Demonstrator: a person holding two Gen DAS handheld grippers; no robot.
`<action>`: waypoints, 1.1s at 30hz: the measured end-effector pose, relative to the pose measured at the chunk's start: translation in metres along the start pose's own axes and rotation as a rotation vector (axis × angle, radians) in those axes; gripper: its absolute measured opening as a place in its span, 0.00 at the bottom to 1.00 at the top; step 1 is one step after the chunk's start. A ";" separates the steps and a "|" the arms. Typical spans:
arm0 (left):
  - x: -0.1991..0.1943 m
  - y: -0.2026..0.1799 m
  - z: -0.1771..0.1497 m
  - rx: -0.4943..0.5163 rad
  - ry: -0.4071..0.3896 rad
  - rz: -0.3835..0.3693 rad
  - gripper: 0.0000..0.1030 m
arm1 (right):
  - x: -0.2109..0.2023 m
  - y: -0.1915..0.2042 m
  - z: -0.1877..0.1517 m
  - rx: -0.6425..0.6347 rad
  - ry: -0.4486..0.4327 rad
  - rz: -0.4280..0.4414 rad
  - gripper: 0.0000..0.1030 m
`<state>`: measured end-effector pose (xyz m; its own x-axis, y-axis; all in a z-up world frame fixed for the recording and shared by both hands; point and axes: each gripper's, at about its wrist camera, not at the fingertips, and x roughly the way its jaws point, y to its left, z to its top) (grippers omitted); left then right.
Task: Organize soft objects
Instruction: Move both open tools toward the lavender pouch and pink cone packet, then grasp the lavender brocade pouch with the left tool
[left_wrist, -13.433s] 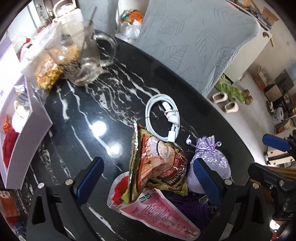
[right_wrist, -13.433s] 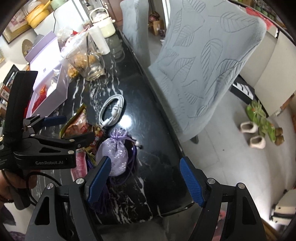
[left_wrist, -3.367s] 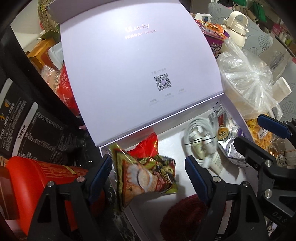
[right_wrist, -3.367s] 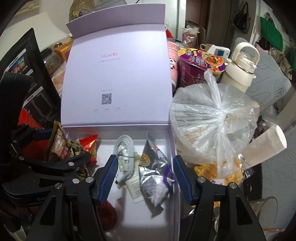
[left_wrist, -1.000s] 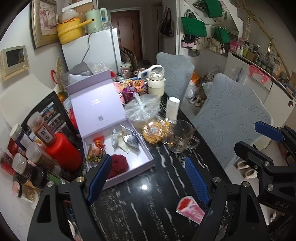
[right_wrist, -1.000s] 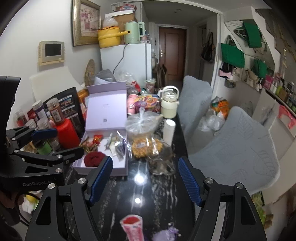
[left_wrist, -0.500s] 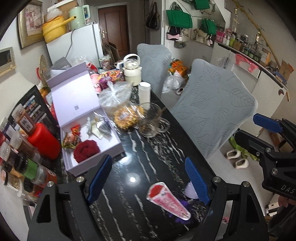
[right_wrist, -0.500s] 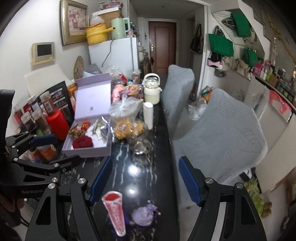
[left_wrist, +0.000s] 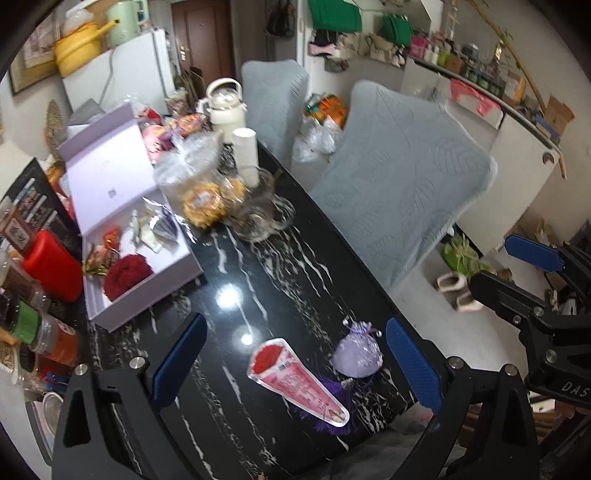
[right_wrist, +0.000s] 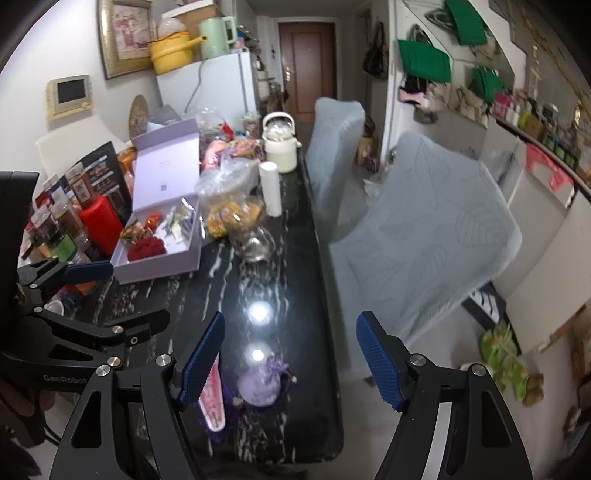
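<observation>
Now my left tongs (left_wrist: 293, 363) are spreading apart with nothing pressed between their ribbed blue pads, tilted down over the glossy black marble-veined counter (left_wrist: 280, 273). Framed in their gap lie a flat cone-shaped pink plastic packet with a red rose print (left_wrist: 295, 376) and, touching it on the right, a small round lilac satin drawstring pouch (left_wrist: 357, 350) resting on a dark purple fringed tassel (left_wrist: 332, 391). My right tongs (right_wrist: 290, 360) stand apart and empty; the same pouch (right_wrist: 260, 384) sits between their tips, with the packet (right_wrist: 213, 400) half hidden behind the left pad. Well beyond both tongs, to the left, a pale lilac hinged cardboard box (left_wrist: 144, 269) stands open, holding a fuzzy dark red pompom (left_wrist: 127, 271), crinkly foil snack packets (left_wrist: 99, 254) and a silver foil pouch (left_wrist: 162, 227). Beside it sits a clear glass mug (left_wrist: 262, 216).
</observation>
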<state>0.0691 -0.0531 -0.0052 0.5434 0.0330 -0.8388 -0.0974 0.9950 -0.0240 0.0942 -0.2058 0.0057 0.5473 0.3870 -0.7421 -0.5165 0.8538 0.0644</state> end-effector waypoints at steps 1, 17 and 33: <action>0.005 -0.002 -0.002 0.009 0.009 -0.004 0.96 | 0.001 -0.003 -0.003 0.009 0.007 0.000 0.72; 0.070 -0.024 -0.026 0.114 0.123 -0.043 0.96 | 0.037 -0.029 -0.057 0.151 0.132 -0.026 0.72; 0.136 -0.057 -0.048 0.218 0.212 -0.196 0.96 | 0.072 -0.051 -0.107 0.302 0.263 -0.063 0.72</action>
<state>0.1088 -0.1103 -0.1444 0.3472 -0.1582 -0.9243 0.1839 0.9780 -0.0983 0.0896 -0.2586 -0.1223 0.3641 0.2616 -0.8938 -0.2494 0.9521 0.1771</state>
